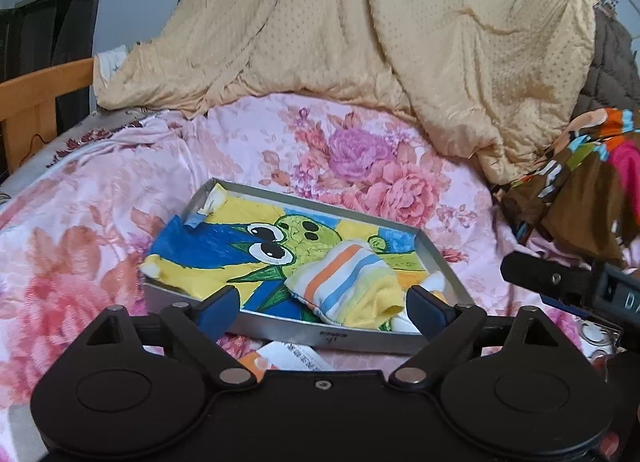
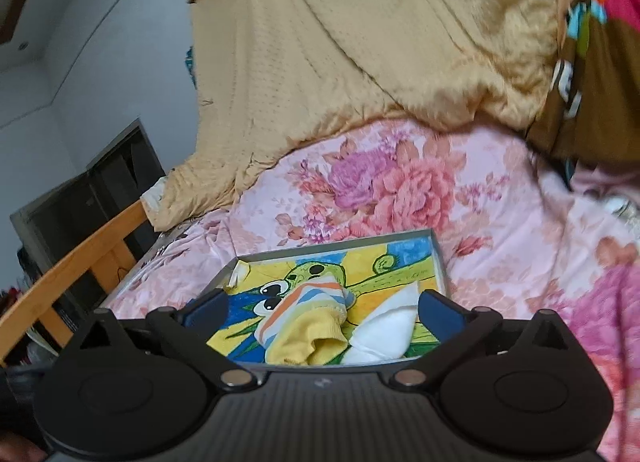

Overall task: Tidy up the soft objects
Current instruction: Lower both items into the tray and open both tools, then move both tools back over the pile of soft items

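Note:
A shallow metal tray (image 1: 320, 336) (image 2: 440, 262) lies on the bed, lined with a bright cartoon drawing. In it rests a folded sock with yellow, orange and blue stripes (image 1: 344, 282) (image 2: 308, 326), and a white sock (image 1: 435, 282) (image 2: 384, 334) sits beside it to the right. My left gripper (image 1: 322, 298) hovers over the tray's near edge, open, with its pads apart from the socks. My right gripper (image 2: 322, 302) is open too, just above the same socks and holding nothing. Part of the right gripper's body (image 1: 560, 282) shows at the edge of the left wrist view.
A pink floral sheet (image 1: 360, 150) covers the bed. A beige quilt (image 1: 360, 42) is heaped behind the tray. A brown multicoloured garment (image 1: 580, 190) lies at the right. A wooden bed rail (image 1: 40, 90) runs along the left. A printed paper (image 1: 292, 356) pokes out under the tray's front.

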Demonstrator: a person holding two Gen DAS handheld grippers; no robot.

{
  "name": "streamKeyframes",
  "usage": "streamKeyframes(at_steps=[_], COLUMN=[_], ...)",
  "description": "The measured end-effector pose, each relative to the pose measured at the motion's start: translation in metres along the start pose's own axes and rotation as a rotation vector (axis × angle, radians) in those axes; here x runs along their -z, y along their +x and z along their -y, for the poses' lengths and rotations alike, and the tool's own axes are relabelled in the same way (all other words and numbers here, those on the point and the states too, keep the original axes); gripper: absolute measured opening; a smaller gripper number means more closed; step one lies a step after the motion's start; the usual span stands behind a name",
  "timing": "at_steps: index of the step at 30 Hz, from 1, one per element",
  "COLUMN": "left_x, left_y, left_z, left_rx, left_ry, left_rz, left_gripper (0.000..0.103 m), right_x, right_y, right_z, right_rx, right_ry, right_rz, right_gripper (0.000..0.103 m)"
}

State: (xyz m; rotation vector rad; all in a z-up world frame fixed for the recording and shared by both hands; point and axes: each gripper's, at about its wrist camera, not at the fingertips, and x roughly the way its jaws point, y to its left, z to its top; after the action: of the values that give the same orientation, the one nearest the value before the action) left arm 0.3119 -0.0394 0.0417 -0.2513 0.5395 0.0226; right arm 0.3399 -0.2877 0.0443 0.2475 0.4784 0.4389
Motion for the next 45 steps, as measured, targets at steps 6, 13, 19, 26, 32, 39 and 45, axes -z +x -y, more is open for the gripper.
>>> streamKeyframes(at_steps=[6,13,19,26,32,39,45], left_x=[0.014,0.043,0.075,0.103,0.126,0.150,0.165], left_y=[-0.044,-0.089,-0.117,-0.132,-0.138,-0.136,-0.136], left_z=[-0.002,-0.007,-0.015,-0.021,-0.029,-0.028,-0.023], left_rx=[0.026,0.056,0.068,0.102,0.146,0.179,0.177], left_ry=[0.024,0.034,0.076,0.146,0.179,0.231,0.336], left_rz=[0.034,0.058,0.045,0.017,-0.034,-0.102,-0.136], left_gripper=[0.096,0.102,0.102,0.102,0.102,0.102,0.102], right_x=[0.012,0.053,0.084,0.111,0.121,0.131,0.137], right_y=[-0.046,-0.098,-0.134,-0.172,-0.177,-0.162,-0.149], right_z=[-0.019,-0.034,-0.033,-0.027,-0.019,-0.022,-0.036], right_rx=[0.026,0.018,0.034,0.079,0.177,0.279,0.314], right_ry=[-0.065,-0.086,-0.031,0.062,0.135,0.115,0.014], right_rz=[0.056,0.114,0.126,0.135,0.033,-0.159,-0.288], right_gripper=[0.103,0.103,0.103,0.103,0.103,0.103,0.103])
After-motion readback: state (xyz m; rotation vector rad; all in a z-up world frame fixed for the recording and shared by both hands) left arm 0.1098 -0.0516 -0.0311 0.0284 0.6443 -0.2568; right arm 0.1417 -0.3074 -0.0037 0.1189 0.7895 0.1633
